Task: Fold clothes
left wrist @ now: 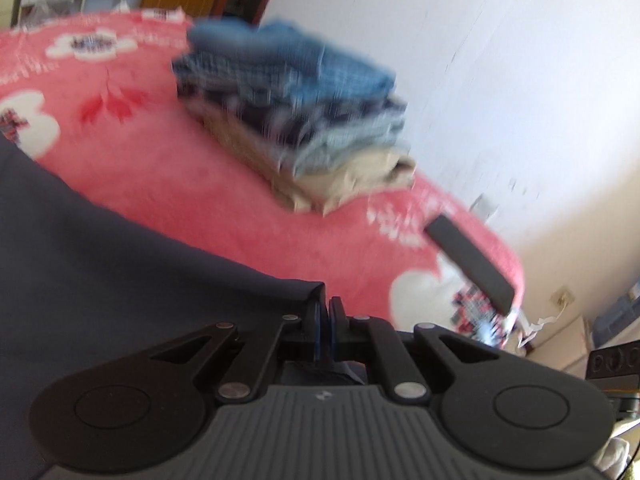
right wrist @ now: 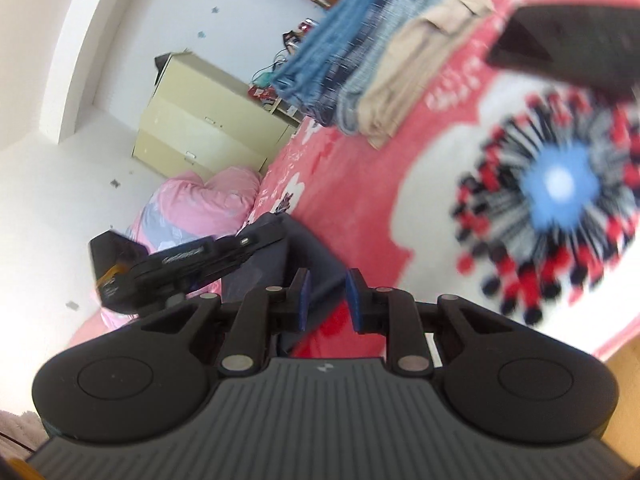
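Note:
A dark navy garment (left wrist: pixel 120 280) lies across the pink flowered blanket (left wrist: pixel 160 184) and fills the lower left of the left wrist view. My left gripper (left wrist: pixel 326 308) is shut on its corner, the fabric bunched over the left finger. In the right wrist view the same garment (right wrist: pixel 308 256) hangs from the left gripper (right wrist: pixel 256 240). My right gripper (right wrist: pixel 327 284) stands open just in front of that cloth, and its pads press on nothing. A stack of folded clothes (left wrist: pixel 296 108) in blue, checked and beige sits further along the bed (right wrist: pixel 380 60).
A flat black object (left wrist: pixel 468 264) lies on the blanket near the bed's edge (right wrist: pixel 568 48). A cream chest of drawers (right wrist: pixel 208 120) stands against the white wall, and a pink quilt (right wrist: pixel 200 208) is bunched by it. Wooden floor shows at the lower right.

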Tool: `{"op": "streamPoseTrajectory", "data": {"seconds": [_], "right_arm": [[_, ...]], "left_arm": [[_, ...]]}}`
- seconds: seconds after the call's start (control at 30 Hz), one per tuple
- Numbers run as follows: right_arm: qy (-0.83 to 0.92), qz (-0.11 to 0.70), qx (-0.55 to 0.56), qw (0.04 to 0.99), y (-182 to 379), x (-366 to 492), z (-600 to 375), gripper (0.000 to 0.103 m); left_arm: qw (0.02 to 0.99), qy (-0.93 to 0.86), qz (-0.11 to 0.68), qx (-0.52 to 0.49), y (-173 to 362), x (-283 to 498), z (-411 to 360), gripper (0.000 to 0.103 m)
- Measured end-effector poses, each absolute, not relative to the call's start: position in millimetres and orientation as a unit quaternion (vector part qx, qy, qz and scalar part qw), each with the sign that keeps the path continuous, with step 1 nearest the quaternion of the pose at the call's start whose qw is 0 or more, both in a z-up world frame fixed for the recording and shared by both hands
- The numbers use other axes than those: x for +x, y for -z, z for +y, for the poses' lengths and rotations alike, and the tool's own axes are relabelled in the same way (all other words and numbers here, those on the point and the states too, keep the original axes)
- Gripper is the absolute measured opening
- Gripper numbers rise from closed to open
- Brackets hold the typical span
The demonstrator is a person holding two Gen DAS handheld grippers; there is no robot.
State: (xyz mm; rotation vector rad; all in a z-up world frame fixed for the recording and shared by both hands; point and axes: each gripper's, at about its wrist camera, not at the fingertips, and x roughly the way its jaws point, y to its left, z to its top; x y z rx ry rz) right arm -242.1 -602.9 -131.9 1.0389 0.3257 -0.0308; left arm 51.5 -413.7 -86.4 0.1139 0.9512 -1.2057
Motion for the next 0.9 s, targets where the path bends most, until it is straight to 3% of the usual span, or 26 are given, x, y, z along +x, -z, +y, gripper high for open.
{"op": "streamPoseTrajectory", "data": {"seconds": [0.1,0.2,0.37,0.53,0.73,0.9], "right_arm": [[0.018,0.157,0.499,0.852,142.0,-241.3,-602.9,0.02],[0.007,0.151,0.502,0.852,142.1,-238.4,-602.7,0.02],[-0.011,0.137,0.494,0.858,127.8,-222.6,-601.7,0.02],[-0.002,0.165,0.448,0.878,109.3,-190.6,-596.5,0.027],[0.019,0.243,0.404,0.882,107.2,-141.6,-593.2,0.033],[0.032,0.276,0.383,0.881,104.3,-120.0,-589.3,0.035]], "left_arm": [[0.693,0.546,0.471,0.031,99.5,54.6,-414.7,0.03],[0.68,0.566,0.466,-0.007,86.3,49.1,-392.0,0.042],[0.688,0.588,0.424,-0.045,35.7,36.4,-323.7,0.046],[0.748,0.525,0.405,-0.04,0.8,24.4,-229.4,0.05],[0.801,0.445,0.401,-0.004,21.7,-6.6,-151.8,0.05],[0.796,0.423,0.431,-0.051,54.9,-13.8,-129.3,0.047]]}}
